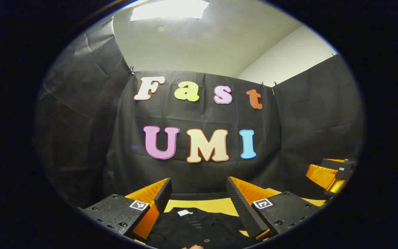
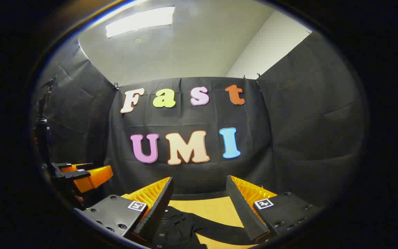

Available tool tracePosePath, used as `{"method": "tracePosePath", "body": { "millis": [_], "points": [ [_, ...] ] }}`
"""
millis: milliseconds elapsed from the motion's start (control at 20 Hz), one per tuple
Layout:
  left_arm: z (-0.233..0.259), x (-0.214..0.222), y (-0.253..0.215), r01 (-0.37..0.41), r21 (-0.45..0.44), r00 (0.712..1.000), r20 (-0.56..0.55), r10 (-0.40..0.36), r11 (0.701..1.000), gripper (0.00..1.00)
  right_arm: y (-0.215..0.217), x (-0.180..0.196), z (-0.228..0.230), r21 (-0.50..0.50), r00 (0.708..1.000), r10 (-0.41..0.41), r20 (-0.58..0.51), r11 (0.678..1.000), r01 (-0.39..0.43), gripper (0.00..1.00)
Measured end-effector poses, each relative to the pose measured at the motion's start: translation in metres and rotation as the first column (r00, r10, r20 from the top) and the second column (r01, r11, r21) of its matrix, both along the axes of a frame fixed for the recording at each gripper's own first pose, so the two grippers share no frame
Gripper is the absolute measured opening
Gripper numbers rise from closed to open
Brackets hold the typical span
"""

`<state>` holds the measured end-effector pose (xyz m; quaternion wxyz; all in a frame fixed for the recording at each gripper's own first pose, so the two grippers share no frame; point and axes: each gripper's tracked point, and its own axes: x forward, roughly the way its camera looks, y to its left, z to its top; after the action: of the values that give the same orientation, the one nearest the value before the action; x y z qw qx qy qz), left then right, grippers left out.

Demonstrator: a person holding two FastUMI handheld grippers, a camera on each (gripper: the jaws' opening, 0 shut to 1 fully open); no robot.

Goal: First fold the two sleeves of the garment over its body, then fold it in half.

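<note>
A black garment (image 1: 199, 226) with a small white neck label lies flat on the yellow table (image 1: 216, 204), seen in the left gripper view below my left gripper (image 1: 199, 193), whose fingers stand wide apart above it with nothing between them. In the right gripper view the same black garment (image 2: 181, 226) shows a sleeve stretching right across the table (image 2: 216, 209). My right gripper (image 2: 199, 193) hovers over it, open and empty. Each view also catches the other gripper at its edge: the right gripper (image 1: 330, 174) and the left gripper (image 2: 81, 176).
Black cloth walls close the booth at the back and on both sides, right behind the table's far edge. A dark stand (image 2: 43, 135) rises at the far left of the right gripper view.
</note>
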<state>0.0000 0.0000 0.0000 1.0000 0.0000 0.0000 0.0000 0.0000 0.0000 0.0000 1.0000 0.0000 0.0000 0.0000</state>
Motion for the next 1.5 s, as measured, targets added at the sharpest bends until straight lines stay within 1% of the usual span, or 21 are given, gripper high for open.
{"method": "tracePosePath", "body": {
  "millis": [150,200,250,350,400,450,550,600,700,800,900,950,1000,1150,1200,1250,1300,1350,1400,1450,1500],
  "points": [
    [0.002,-0.002,0.009,-0.026,0.005,1.000,0.014,0.026,1.000,0.96,-0.001,0.000,0.005,-0.008,1.000,-0.002,0.019,1.000,0.002,0.96],
    [0.004,-0.002,0.014,-0.040,0.006,0.999,0.019,0.040,0.999,0.96,0.003,-0.001,0.006,-0.016,1.000,0.007,0.030,1.000,-0.007,0.94],
    [0.005,-0.004,0.019,-0.050,0.009,0.998,0.024,0.050,0.999,0.93,0.010,0.000,0.008,-0.021,0.999,0.021,0.037,1.000,-0.020,0.99],
    [0.006,-0.005,0.031,-0.069,0.026,0.997,0.027,0.069,0.997,0.96,0.021,0.003,0.004,-0.033,0.998,0.043,0.041,0.999,-0.042,0.94],
    [0.007,-0.005,0.038,-0.078,0.035,0.997,0.030,0.077,0.996,0.93,0.026,0.006,0.001,-0.036,0.998,0.051,0.039,0.998,-0.049,0.96],
    [0.008,-0.007,0.045,-0.086,0.042,0.996,0.032,0.085,0.995,0.96,0.033,0.008,0.000,-0.037,0.998,0.060,0.034,0.998,-0.059,0.94],
    [0.005,-0.007,0.059,-0.107,0.049,0.994,0.029,0.106,0.993,0.96,0.043,0.010,-0.005,-0.040,0.997,0.076,0.025,0.996,-0.075,0.94],
    [0.004,-0.006,0.065,-0.115,0.046,0.993,0.025,0.114,0.992,0.93,0.048,0.013,-0.006,-0.041,0.996,0.082,0.020,0.996,-0.081,0.94],
    [-0.002,-0.005,0.075,-0.127,0.045,0.992,0.011,0.126,0.991,0.96,0.056,0.017,-0.008,-0.042,0.996,0.087,0.013,0.995,-0.086,0.94],
    [-0.006,-0.003,0.085,-0.126,0.049,0.992,0.002,0.126,0.991,0.96,0.063,0.022,-0.011,-0.050,0.996,0.086,0.011,0.995,-0.085,0.97],
    [-0.009,0.001,0.093,-0.119,0.052,0.993,-0.003,0.119,0.992,0.96,0.070,0.025,-0.012,-0.054,0.997,0.078,0.008,0.995,-0.078,0.94],
    [-0.011,0.002,0.097,-0.114,0.052,0.993,-0.005,0.115,0.992,0.93,0.073,0.026,-0.014,-0.053,0.997,0.074,0.007,0.996,-0.073,0.94],
    [-0.011,0.003,0.100,-0.107,0.049,0.994,-0.008,0.108,0.993,0.96,0.077,0.027,-0.016,-0.052,0.997,0.071,0.004,0.996,-0.071,0.94],
    [-0.016,0.005,0.108,-0.083,0.031,0.997,-0.004,0.083,0.996,0.96,0.088,0.025,-0.017,-0.050,0.999,0.051,0.005,0.997,-0.051,0.94],
    [-0.018,0.004,0.110,-0.074,0.026,0.997,-0.006,0.074,0.997,0.93,0.092,0.022,-0.014,-0.046,0.999,0.046,0.013,0.998,-0.046,0.96],
    [-0.021,0.004,0.112,-0.066,0.023,0.998,-0.010,0.066,0.998,0.96,0.095,0.020,-0.012,-0.049,0.999,0.043,0.023,0.998,-0.042,0.94],
    [-0.022,0.004,0.113,-0.063,0.020,0.998,-0.016,0.063,0.998,0.93,0.096,0.018,-0.012,-0.058,0.999,0.040,0.026,0.998,-0.038,0.94],
    [-0.026,0.004,0.114,-0.066,0.016,0.997,-0.028,0.066,0.998,0.96,0.095,0.018,-0.013,-0.068,0.999,0.040,0.021,0.997,-0.038,0.94],
    [-0.025,0.004,0.114,-0.071,0.010,0.997,-0.032,0.071,0.997,0.93,0.094,0.018,-0.015,-0.079,0.999,0.041,0.021,0.996,-0.039,0.96],
    [-0.023,0.004,0.113,-0.080,0.003,0.996,-0.028,0.080,0.997,0.97,0.088,0.019,-0.015,-0.088,0.999,0.037,0.018,0.996,-0.035,0.96],
    [-0.020,0.004,0.113,-0.090,0.001,0.996,-0.023,0.090,0.996,0.96,0.079,0.019,-0.016,-0.091,1.000,0.029,0.010,0.995,-0.028,0.96]
  ]
}}
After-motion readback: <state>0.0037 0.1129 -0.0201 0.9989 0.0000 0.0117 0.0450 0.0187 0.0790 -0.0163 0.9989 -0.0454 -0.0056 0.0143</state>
